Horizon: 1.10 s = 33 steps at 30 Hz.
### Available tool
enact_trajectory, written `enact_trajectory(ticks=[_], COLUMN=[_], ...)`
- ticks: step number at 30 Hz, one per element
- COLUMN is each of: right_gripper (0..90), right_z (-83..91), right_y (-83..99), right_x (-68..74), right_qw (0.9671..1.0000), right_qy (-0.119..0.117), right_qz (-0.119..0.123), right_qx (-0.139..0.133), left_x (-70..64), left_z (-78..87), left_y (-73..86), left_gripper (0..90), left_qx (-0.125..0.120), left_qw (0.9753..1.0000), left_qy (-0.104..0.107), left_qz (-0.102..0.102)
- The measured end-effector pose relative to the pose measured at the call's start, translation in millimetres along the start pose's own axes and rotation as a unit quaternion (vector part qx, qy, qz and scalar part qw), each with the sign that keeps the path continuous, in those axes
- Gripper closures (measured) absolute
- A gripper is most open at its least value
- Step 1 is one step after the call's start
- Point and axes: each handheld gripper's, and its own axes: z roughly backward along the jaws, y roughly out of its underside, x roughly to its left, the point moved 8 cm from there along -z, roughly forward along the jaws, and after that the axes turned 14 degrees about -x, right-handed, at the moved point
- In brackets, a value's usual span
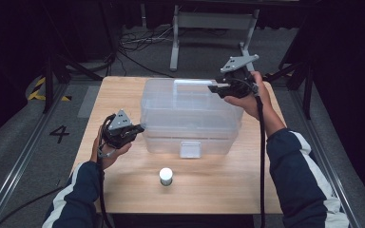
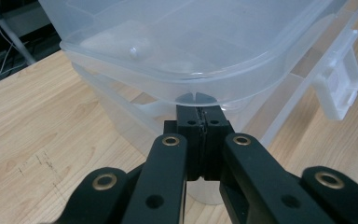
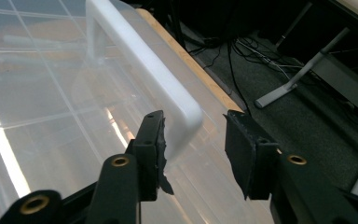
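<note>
A: Looking down from the high view first, where did the clear plastic storage box (image 1: 190, 116) sit?

B: It stood mid-tabletop, toward the far edge, its latch tab (image 1: 190, 149) facing the near edge. A small white-capped jar (image 1: 166, 176) stood apart, nearer the near edge. The left gripper (image 1: 135, 129) met the box's left end; the right gripper (image 1: 215, 88) hovered over the lid near the far right corner.

A: And the left gripper view?

B: The left gripper (image 2: 200, 122) had its jaws pressed together, tips just under the lid's rim (image 2: 193, 95). I couldn't tell whether they pinched anything. It probably served best as a brace, held steady.

A: The right gripper view?

B: The right gripper (image 3: 193, 140) stood with jaws apart, straddling the end of the white carry handle (image 3: 144, 65). I'd judge it should centre the bar between the pads before closing, then lift straight, so the lid wouldn't twist.
</note>
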Motion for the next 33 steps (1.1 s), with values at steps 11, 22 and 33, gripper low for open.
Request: enact_trajectory(ticks=[11, 22, 33], right_gripper=[48.0, 46.6, 45.1], right_z=[69.9, 97.2, 85.9], right_y=[31.5, 80.1, 125.7], right_x=[-16.5, -25.7, -15.1], right_qw=[0.9957, 0.9916, 0.9947], right_qy=[0.044, 0.08, 0.066], right_qz=[-0.011, -0.034, -0.052], right_qx=[-0.081, -0.096, -0.059], left_x=[2.4, 3.6, 3.8], left_z=[0.8, 0.5, 1.3], left_y=[-6.7, -9.0, -11.8], left_gripper=[89.7, 89.6, 89.6], left_qx=[-0.002, -0.005, -0.009], left_qw=[0.9999, 1.0, 0.9999], left_qy=[-0.007, -0.007, -0.009], left_qz=[-0.007, -0.004, -0.004])
